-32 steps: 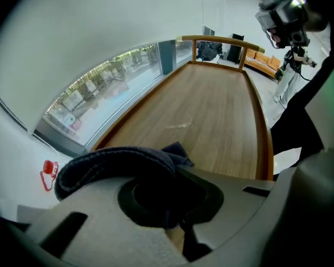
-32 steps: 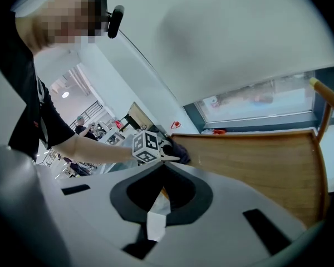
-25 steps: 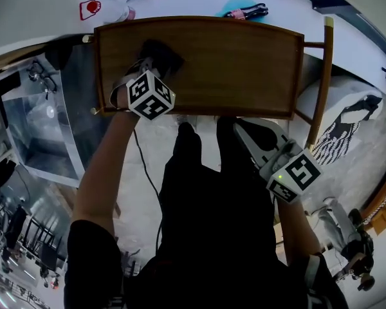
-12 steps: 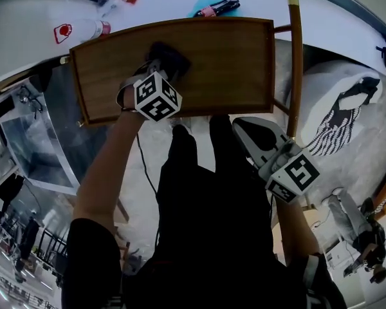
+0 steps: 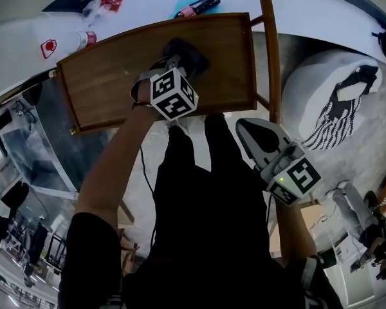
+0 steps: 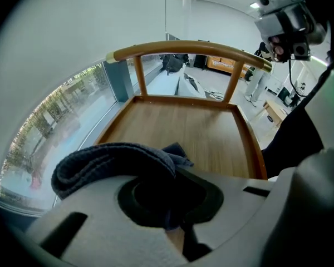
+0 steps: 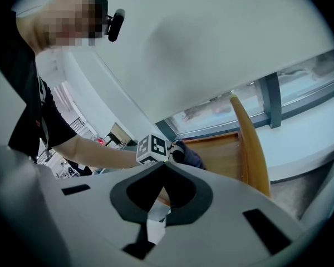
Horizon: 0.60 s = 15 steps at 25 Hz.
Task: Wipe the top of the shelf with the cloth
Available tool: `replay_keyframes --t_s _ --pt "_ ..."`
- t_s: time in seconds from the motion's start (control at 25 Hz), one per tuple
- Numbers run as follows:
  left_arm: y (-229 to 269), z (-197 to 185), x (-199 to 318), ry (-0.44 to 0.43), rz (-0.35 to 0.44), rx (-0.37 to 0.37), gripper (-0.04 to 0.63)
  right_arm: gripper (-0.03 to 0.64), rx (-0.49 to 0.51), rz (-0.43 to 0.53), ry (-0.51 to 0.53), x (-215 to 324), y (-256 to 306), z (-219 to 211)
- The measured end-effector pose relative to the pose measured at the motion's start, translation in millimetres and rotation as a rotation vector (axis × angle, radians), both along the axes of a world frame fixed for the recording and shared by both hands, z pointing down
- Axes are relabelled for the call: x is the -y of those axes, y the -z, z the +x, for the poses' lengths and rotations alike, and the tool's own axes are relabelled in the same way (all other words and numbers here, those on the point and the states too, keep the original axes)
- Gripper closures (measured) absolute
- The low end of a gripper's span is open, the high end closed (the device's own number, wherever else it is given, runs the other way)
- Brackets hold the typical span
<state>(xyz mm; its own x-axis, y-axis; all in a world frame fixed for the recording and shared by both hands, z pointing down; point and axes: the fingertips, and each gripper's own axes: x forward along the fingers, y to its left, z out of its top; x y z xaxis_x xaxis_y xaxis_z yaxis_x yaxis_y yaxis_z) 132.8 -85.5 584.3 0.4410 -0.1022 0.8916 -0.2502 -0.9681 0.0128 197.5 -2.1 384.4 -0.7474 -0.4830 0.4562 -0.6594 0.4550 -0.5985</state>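
One cloth [image 5: 192,50] in left tool [image 5: 177,63] — shelf [image 5: 109,85]

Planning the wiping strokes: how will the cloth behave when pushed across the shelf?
Probably floppy: the cloth hangs in soft folds from the left gripper, which is shut on it. It may bunch rather than spread flat, since it sits rolled up. The shelf looks smooth, so it should glide easily.

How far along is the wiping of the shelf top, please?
Done: the left gripper holds the cloth in its jaws. In hand: the cloth rests on the shelf top, right of middle. Left: unclear; no wipe marks show. The right gripper hangs shut, empty.
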Motion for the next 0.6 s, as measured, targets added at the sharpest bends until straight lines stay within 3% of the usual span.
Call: replay_keyframes --t_s 0.24,0.6 --pt "2 42 -1 -0.047 -0.005 -0.031 0.560 0.614 0.037 0.005 -0.053 2 5 19" --pt "6 88 -6 -0.102 -0.003 -0.083 0.561 0.614 -0.009 0.001 -0.067 -6 -1 40"
